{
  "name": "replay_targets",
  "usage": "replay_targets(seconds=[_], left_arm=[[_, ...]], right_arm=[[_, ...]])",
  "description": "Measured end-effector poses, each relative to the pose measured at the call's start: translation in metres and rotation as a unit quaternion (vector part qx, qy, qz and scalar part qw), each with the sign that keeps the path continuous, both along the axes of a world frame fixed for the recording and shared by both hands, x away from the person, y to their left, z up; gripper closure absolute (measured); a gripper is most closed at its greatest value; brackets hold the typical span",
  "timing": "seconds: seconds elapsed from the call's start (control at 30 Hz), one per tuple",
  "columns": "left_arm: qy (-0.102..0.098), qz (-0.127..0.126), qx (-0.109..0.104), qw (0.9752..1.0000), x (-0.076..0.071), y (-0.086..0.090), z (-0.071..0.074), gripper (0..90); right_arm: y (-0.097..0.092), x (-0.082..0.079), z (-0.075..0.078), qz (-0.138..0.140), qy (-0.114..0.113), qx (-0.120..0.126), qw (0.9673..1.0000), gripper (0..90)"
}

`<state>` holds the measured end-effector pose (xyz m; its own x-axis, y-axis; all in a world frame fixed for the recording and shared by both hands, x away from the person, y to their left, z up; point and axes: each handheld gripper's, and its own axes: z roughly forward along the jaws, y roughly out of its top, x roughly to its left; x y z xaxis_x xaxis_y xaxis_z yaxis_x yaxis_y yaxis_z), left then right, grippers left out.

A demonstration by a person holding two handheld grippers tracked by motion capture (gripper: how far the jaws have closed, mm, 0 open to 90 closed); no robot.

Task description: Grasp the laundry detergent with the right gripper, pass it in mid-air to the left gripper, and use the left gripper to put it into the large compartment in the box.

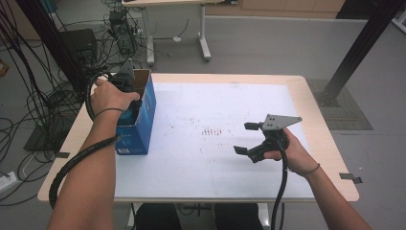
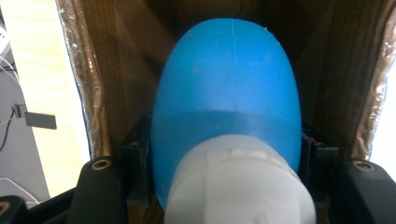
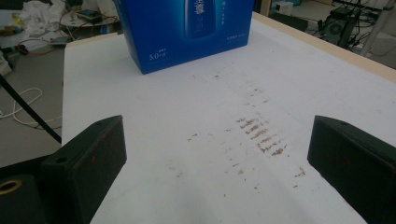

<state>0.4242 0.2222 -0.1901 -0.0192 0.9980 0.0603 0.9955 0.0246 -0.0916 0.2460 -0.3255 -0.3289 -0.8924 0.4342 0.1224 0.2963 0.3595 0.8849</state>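
We read "5.0" on the blue carton (image 3: 187,32); left gripper (image 2: 226,158) grasps the blue bottle (image 2: 226,93) inside it, right gripper (image 3: 217,158) released.

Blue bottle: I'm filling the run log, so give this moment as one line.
left gripper: shut on blue bottle, inside blue box | right gripper: open, nothing held, over white mat

A pale wood worktop (image 1: 313,115) is standing on a grey floor (image 1: 268,48), a white sheet (image 1: 215,139) covering most of its top and showing brownish scuff marks near the middle. Black cables (image 1: 33,96) are trailing across the floor at the left, beside dark equipment (image 1: 79,43). Another table's white legs (image 1: 205,45) are standing farther back. A black post (image 1: 359,48) is leaning at the right.
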Motion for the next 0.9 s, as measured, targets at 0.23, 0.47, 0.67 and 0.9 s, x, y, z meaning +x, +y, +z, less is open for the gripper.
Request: replay_targets(seconds=[0.23,0.47,0.67,0.9], left_arm=[[0.0,0.001,-0.001,1.0,0.0002,0.0008,-0.0001,37.5],[0.0,0.001,-0.003,1.0,0.0001,0.0033,-0.0004,37.3],[-0.002,0.002,-0.008,1.0,-0.0002,0.006,-0.0004,36.8],[-0.002,0.01,-0.01,0.9999,-0.0001,0.0087,-0.0002,32.9]], right_arm=[[0.0011,0.001,0.0009,0.001,-0.001,0.0,1.0,4.4],[0.0019,0.0013,0.0002,0.0,0.001,-0.002,1.0,4.3],[0.0029,0.0019,-0.0001,0.001,0.001,-0.002,1.0,4.3],[0.0024,0.0023,-0.001,-0.001,0.003,-0.002,1.0,4.3]])
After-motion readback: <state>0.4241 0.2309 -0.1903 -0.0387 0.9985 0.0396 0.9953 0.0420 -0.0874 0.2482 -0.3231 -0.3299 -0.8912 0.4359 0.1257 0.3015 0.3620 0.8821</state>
